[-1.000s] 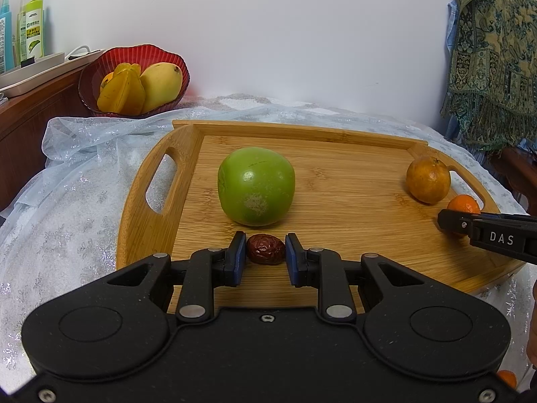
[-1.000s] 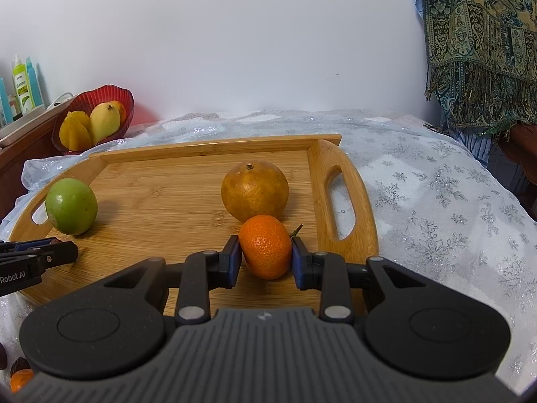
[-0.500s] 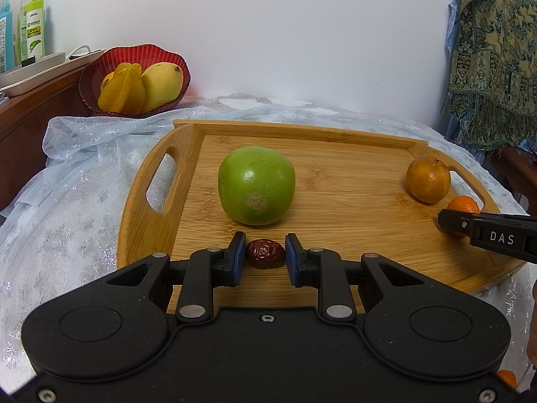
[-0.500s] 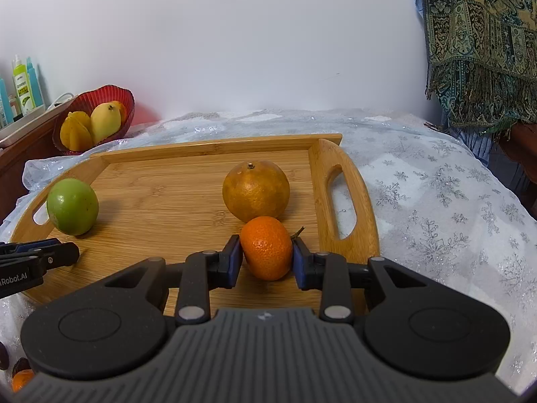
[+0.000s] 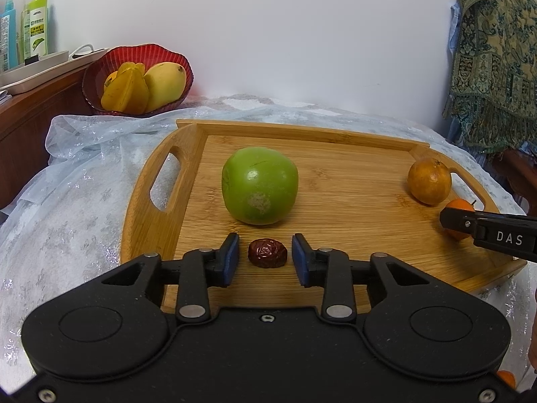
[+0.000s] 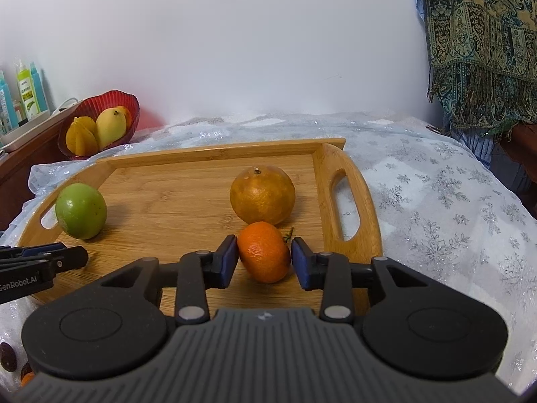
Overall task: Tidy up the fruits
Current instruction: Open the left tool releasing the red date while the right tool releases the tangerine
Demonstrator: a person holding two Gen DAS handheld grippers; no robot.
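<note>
A wooden tray (image 5: 161,221) lies on the table. A green apple (image 5: 259,185) and a dull orange (image 5: 429,181) rest on it. My left gripper (image 5: 265,258) is open, its pads on either side of a dark red date (image 5: 267,252) that lies on the tray in front of the apple. My right gripper (image 6: 265,258) is open around a small tangerine (image 6: 264,252) that rests on the tray in front of the dull orange (image 6: 262,194). The apple (image 6: 81,210) and tray (image 6: 349,181) also show in the right wrist view.
A red bowl (image 5: 100,77) with a mango and a starfruit stands at the back left on a wooden side table. Bottles (image 5: 37,27) stand behind it. A patterned cloth (image 5: 496,53) hangs at the right. More small fruit (image 6: 8,356) lies by the tray's near-left edge.
Both grippers have opened: the left let go of the date and the right let go of the tangerine. Both fruits now rest on the tray.
</note>
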